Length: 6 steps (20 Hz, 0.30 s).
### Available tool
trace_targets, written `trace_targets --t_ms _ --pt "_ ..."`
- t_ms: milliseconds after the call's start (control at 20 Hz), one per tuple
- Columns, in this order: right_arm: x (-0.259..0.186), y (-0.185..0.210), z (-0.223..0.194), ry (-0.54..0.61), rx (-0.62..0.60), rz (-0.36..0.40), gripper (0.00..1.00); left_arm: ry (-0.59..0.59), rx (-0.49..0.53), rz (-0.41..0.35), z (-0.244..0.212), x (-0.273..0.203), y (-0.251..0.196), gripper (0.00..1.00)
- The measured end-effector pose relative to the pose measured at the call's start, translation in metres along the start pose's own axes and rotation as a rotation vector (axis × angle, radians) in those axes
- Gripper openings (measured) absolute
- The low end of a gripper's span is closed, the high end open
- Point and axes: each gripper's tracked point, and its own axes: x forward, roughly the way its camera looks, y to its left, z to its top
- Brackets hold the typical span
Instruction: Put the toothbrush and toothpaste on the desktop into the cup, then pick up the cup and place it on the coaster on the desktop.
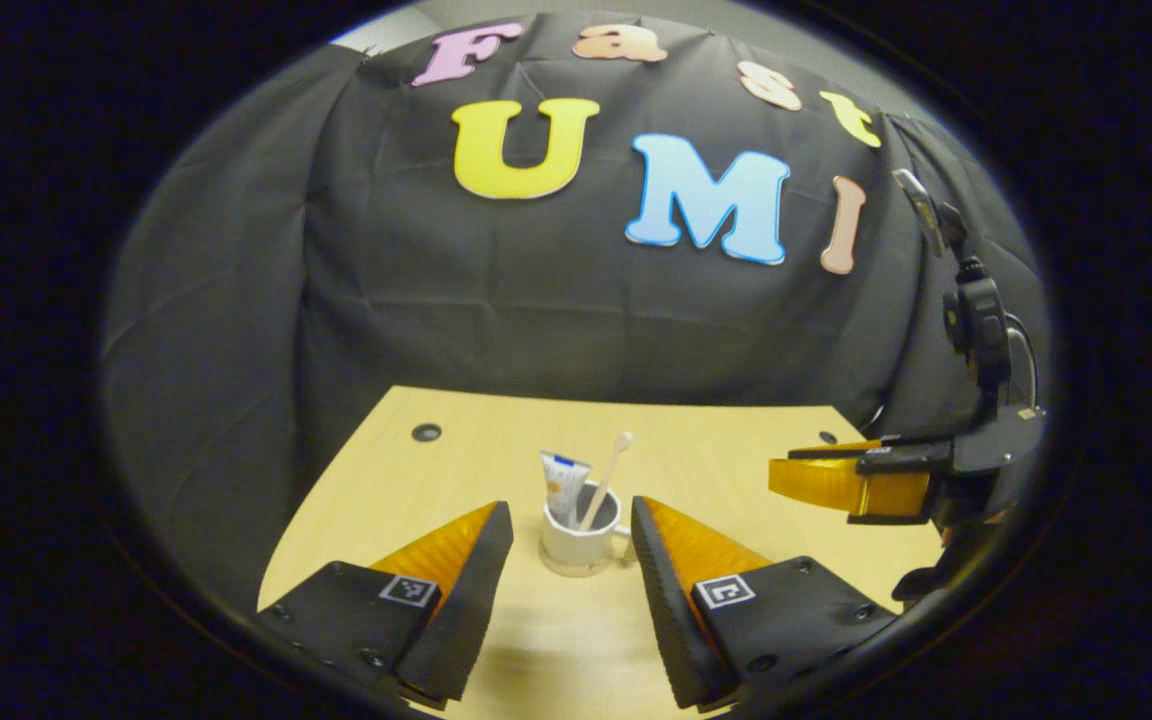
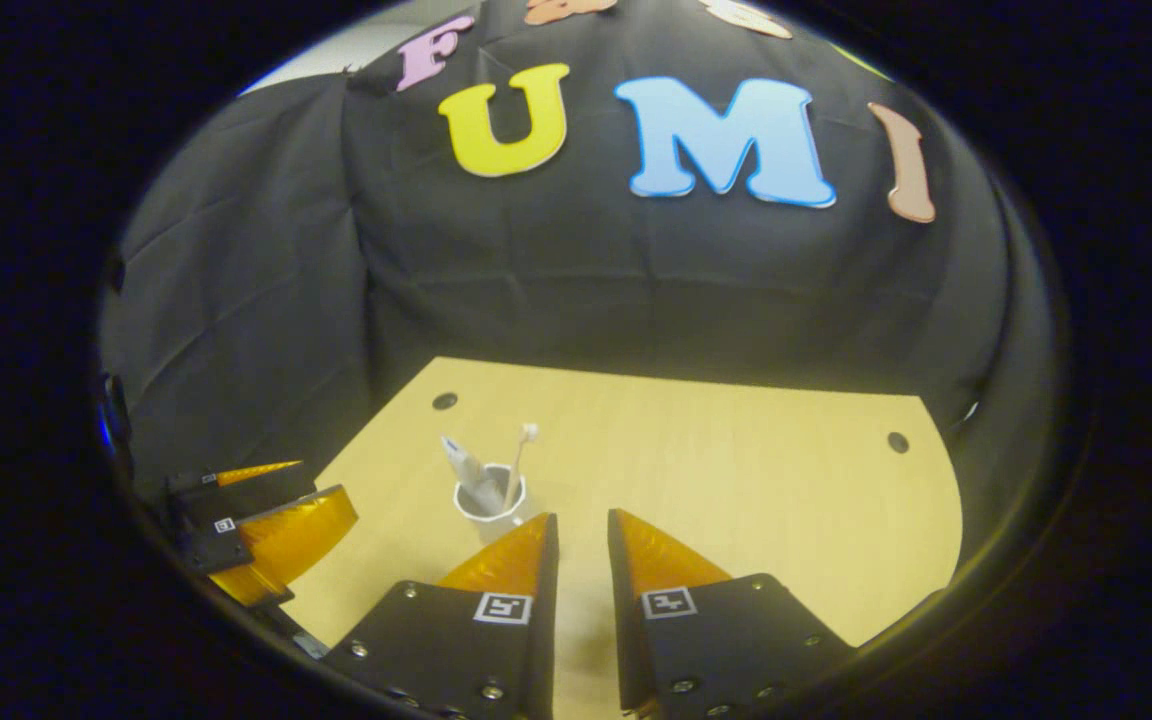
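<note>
A white cup [image 1: 581, 540] stands on a round tan coaster [image 1: 564, 570] near the middle of the wooden desktop [image 1: 496, 450]. A toothpaste tube [image 1: 564, 485] and a toothbrush [image 1: 608, 478] stand upright inside it. My left gripper [image 1: 572, 505] is open, its fingertips on either side of the cup and just short of it, touching nothing. In the right gripper view the cup [image 2: 489, 500] sits just beyond the left finger of my right gripper [image 2: 582, 520], which holds nothing and shows a narrow gap. The cup's base is hidden there.
My right gripper [image 1: 836, 480] hovers at the right of the left gripper view, with a hand-held mount behind it. My left gripper [image 2: 266, 530] shows low at the left of the right gripper view. The desktop [image 2: 736, 470] has small dark holes [image 2: 898, 441] and is ringed by black cloth.
</note>
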Motion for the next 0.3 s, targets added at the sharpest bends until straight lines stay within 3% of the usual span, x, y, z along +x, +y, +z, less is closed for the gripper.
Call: trace_targets --t_ms 300 --pt "-0.063 -0.02 0.061 -0.244 0.026 -0.068 0.25 -0.195 0.063 -0.035 0.088 -0.035 -0.038 0.78"
